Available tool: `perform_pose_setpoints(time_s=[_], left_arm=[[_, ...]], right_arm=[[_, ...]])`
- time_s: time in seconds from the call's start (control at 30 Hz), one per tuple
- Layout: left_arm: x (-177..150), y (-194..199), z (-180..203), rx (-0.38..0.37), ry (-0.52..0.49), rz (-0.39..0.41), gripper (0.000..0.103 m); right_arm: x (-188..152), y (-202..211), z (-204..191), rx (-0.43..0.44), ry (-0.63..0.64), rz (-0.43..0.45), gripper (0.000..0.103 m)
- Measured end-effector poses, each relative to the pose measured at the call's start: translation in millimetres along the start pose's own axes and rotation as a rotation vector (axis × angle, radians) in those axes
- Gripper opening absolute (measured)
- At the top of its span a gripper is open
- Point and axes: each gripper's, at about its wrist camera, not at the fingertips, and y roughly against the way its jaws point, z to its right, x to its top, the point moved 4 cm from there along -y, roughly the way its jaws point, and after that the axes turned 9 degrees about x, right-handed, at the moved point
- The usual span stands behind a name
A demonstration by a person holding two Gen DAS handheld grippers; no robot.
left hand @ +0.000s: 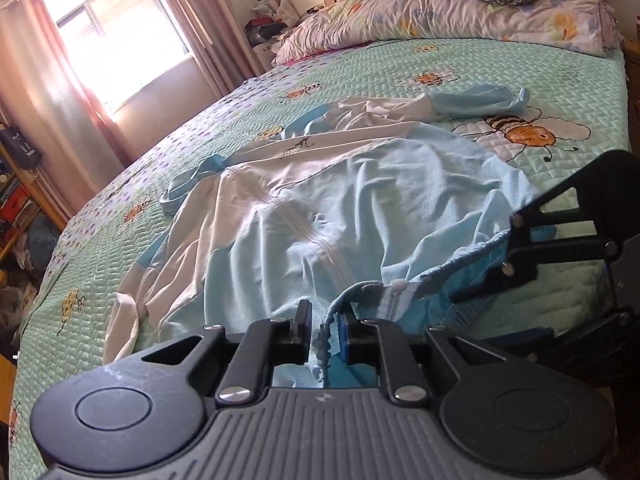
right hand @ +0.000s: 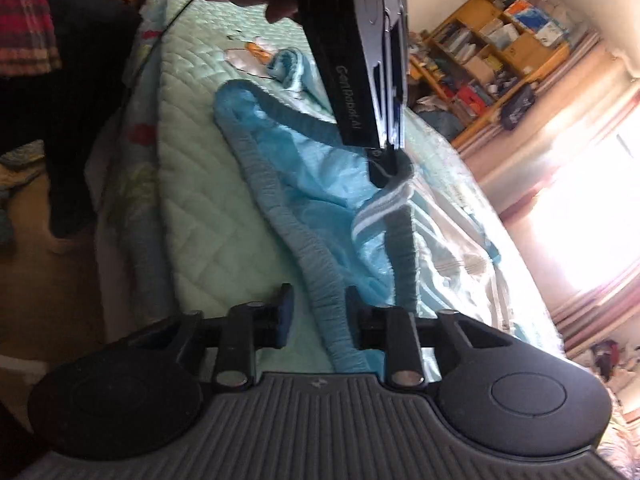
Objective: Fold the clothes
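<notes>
A light blue and white zip jacket (left hand: 340, 184) lies crumpled on the green quilted bedspread (left hand: 120, 272). Its ribbed blue hem (left hand: 460, 260) runs along the near edge. In the left wrist view my left gripper (left hand: 324, 316) is shut on a bit of this hem by the zip end, and the ribbing hangs down between the pads. My right gripper (left hand: 514, 244) is at the right, on the same hem. In the right wrist view the right gripper (right hand: 318, 300) is open, and the hem (right hand: 320, 312) passes between its fingers, clear of the left pad. Further along, the left gripper (right hand: 390, 160) holds the hem lifted.
One jacket sleeve (left hand: 480, 98) stretches toward the pillows and folded quilts (left hand: 440, 12) at the bed's head. A curtained window (left hand: 120, 40) and cluttered shelves (right hand: 500, 40) stand beyond the far side. A person's dark trouser legs (right hand: 80, 120) stand by the bed's near edge (right hand: 120, 208).
</notes>
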Motion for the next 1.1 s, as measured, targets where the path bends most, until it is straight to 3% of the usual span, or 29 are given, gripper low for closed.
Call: perform_pose_setpoints(time_s=[0.23, 0.33, 0.5, 0.67, 0.77, 0.87, 0.93, 1.0, 1.1], left_arm=[[0, 1, 1, 0.002, 0.002, -0.003, 0.019], [-2, 0, -2, 0.013, 0.015, -0.007, 0.019], [-3, 0, -5, 0.022, 0.032, -0.01, 0.02], [-5, 3, -3, 0.027, 0.027, -0.006, 0.024], [-6, 5, -1, 0.038, 0.017, 0.0, 0.028], [-10, 8, 1, 0.036, 0.005, 0.004, 0.028], [-17, 9, 8, 0.017, -0.015, -0.005, 0.031], [-24, 7, 18, 0.012, -0.058, -0.017, 0.031], [-35, 8, 32, 0.006, -0.13, -0.025, 0.032]], right_arm=[[7, -22, -6, -0.077, 0.039, 0.04, 0.038], [4, -23, 0, -0.118, 0.047, 0.017, 0.038], [-4, -21, 7, -0.1, 0.09, -0.013, 0.034], [2, -16, 20, -0.034, 0.014, -0.008, 0.003], [8, -8, 36, 0.071, -0.115, -0.007, 0.003], [10, 4, 51, 0.323, -0.331, -0.018, 0.003], [7, 11, 46, 0.447, -0.364, -0.047, 0.003], [1, 13, 41, 0.482, -0.362, -0.069, 0.003], [-3, 17, 44, 0.466, -0.371, -0.063, 0.003]])
